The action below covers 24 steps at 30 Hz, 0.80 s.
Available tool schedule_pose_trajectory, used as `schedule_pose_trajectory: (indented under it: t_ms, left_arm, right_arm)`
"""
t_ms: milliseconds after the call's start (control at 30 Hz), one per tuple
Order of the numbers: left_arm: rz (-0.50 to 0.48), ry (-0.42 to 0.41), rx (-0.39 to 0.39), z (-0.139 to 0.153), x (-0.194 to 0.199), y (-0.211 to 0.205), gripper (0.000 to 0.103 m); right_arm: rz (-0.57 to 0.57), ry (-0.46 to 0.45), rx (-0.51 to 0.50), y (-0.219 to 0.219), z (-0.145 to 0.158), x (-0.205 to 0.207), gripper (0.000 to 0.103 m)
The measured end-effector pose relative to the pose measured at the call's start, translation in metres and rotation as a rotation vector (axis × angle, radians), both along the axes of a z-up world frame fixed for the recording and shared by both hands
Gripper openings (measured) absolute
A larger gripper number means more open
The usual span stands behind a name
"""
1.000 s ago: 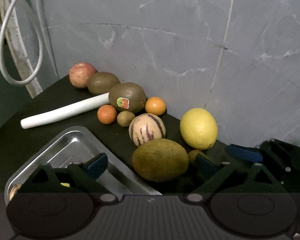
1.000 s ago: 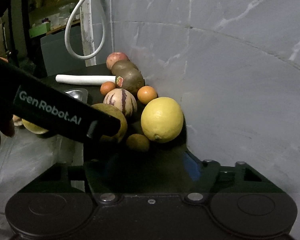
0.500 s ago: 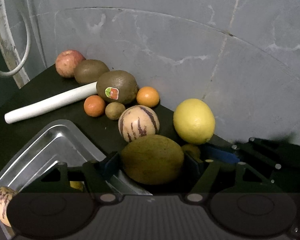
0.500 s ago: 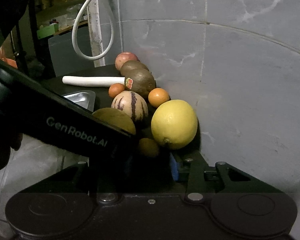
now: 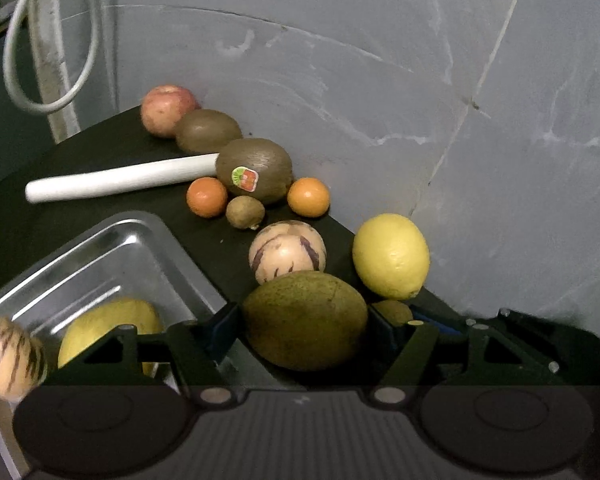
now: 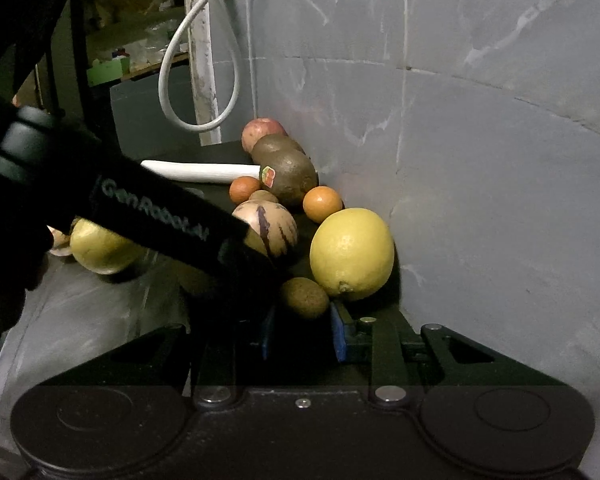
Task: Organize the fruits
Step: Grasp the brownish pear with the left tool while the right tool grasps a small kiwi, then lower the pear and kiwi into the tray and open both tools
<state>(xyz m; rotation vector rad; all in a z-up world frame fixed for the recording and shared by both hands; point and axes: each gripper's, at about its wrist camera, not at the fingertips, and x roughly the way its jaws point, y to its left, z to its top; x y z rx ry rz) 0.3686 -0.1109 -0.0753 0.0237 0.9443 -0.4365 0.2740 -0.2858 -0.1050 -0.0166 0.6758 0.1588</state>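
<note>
Left gripper (image 5: 304, 320) has its jaws on either side of the big green-brown fruit (image 5: 305, 320), pads against both flanks as far as I can see, so I read it as clamped on it. That fruit sits just off the corner of the steel tray (image 5: 100, 248), touching the striped melon (image 5: 287, 251) behind it.

Right gripper (image 6: 300, 336) is partly open, blue pads apart, nothing between them. Small brown fruit (image 6: 304, 297) lies just ahead of the fingertips, not inside the gap, and touches the big lemon (image 6: 352, 254) on its right. From the left wrist camera I only get a sliver of that small fruit behind the left gripper's right finger.

Tray holds a second lemon (image 5: 112, 328) and a second striped melon (image 5: 8, 358) at its near-left edge.

Back along the grey wall (image 5: 420, 100) I see a stickered kiwi (image 5: 254, 170), a plain kiwi (image 5: 208, 130), a reddish apple (image 5: 166, 110), two small oranges (image 5: 206, 196) (image 5: 308, 196) and a tiny kiwi (image 5: 245, 211). White tube (image 5: 120, 179) lies on the black tabletop (image 5: 80, 148), its end against the stickered kiwi.
</note>
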Motion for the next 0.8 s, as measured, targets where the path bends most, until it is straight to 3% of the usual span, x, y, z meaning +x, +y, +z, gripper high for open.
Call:
schedule_pose_trajectory:
  t_ms: [367, 800]
  left_arm:
    - [0.212, -0.011, -0.127, 0.014, -0.044, 0.055, 0.072]
    - [0.461, -0.03, -0.102, 0.012, -0.074, 0.133, 0.072]
  right_arm:
    - [0.076, -0.039, 0.004, 0.024, 0.017, -0.022, 0.03]
    - [0.255, -0.023, 0.026, 0.088, 0.017, -0.013, 0.03]
